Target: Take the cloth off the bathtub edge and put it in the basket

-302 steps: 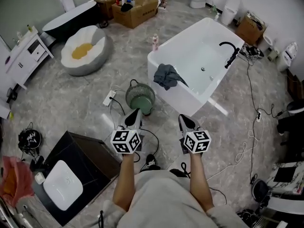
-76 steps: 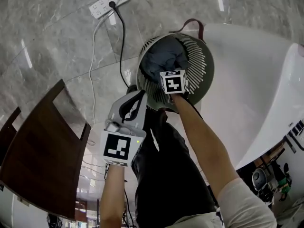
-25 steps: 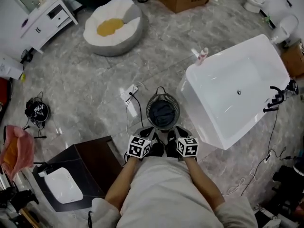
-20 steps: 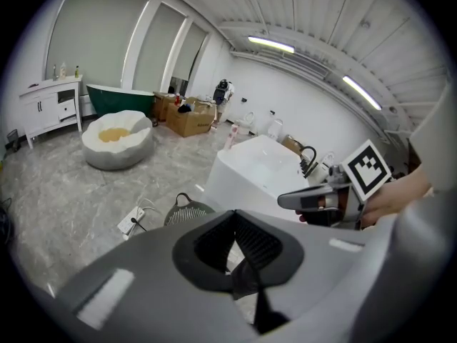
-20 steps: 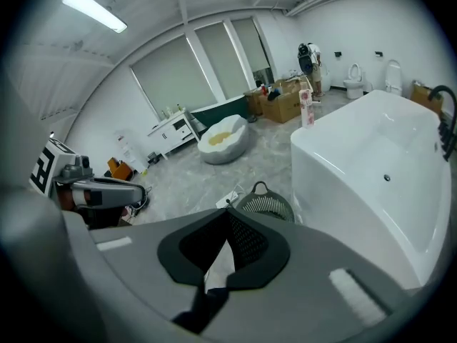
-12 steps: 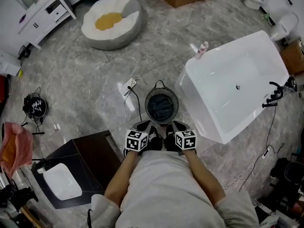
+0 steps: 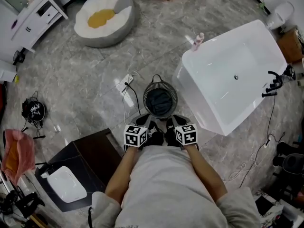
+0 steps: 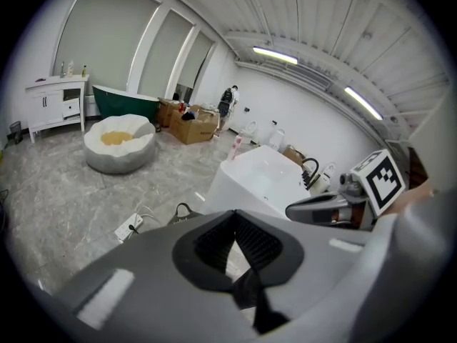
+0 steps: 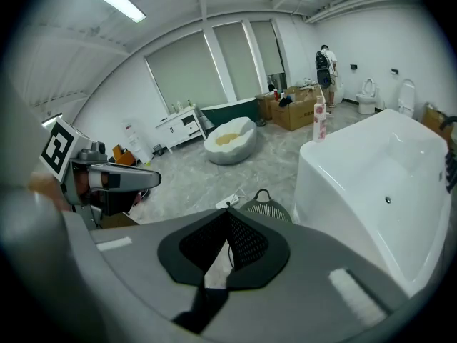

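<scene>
The dark grey cloth (image 7: 159, 101) lies bunched inside the round slatted basket (image 7: 147, 90), which stands on the floor beside the white bathtub (image 7: 209, 113). The tub's edge is bare. Both grippers are held close to the person's body, just short of the basket. My left gripper (image 7: 145, 123) is shut with nothing in it, and my right gripper (image 7: 171, 123) is shut and empty too. In the left gripper view the left gripper (image 8: 235, 214) has its jaws together, with the bathtub (image 8: 260, 181) beyond. In the right gripper view the right gripper (image 9: 227, 213) points over the basket (image 9: 275, 207).
A power strip (image 7: 126, 82) with a black cable lies left of the basket. A dark cabinet (image 7: 90, 160) stands at lower left. A pink bottle (image 7: 197, 40) stands by the tub's corner, a black tap (image 7: 273, 83) at its far end. A round white cushion (image 7: 104, 15) lies farther off.
The cloth went from the bathtub edge into the basket, carried by the right gripper. In the last second both grippers stay shut near the body and the basket drifts slightly up in view.
</scene>
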